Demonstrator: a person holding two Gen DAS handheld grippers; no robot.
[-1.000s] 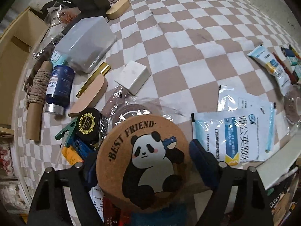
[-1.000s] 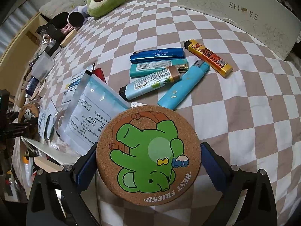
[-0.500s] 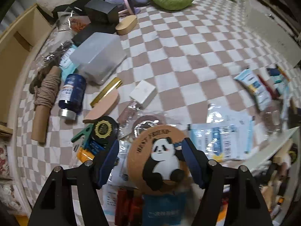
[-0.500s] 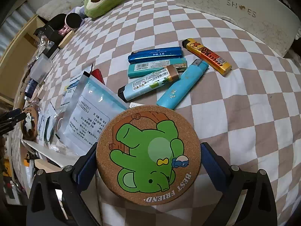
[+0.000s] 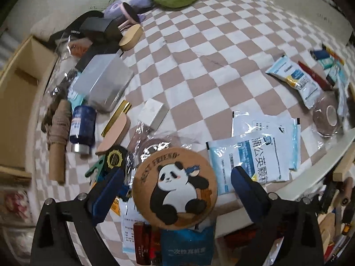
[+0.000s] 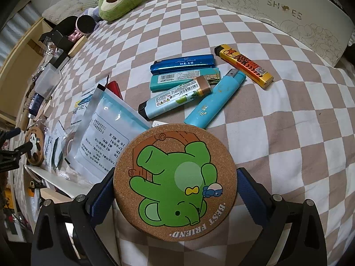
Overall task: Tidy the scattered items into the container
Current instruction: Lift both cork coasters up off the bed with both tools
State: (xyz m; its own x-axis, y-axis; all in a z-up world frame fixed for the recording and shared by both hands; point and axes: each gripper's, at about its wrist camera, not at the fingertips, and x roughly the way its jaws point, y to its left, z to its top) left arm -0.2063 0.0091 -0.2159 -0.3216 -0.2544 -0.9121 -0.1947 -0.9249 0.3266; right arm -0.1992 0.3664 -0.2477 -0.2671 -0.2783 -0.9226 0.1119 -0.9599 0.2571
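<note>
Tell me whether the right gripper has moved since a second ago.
No. The right gripper holds its place: the light blue plastic lighter and the yellow lighter lie where they did beyond the round cork elephant coaster.

Checkered bedspread (image 6: 299,133) (brown-white), wooden shelf (image 5: 15,84), dim light

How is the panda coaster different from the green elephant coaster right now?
The panda coaster shows a black-and-white panda; the elephant coaster shows a green elephant. The left tongs are opening, pads clear of the panda coaster; the right tongs clamp the elephant coaster's edges. Both are round cork discs printed "BEST FRIEND".
</note>
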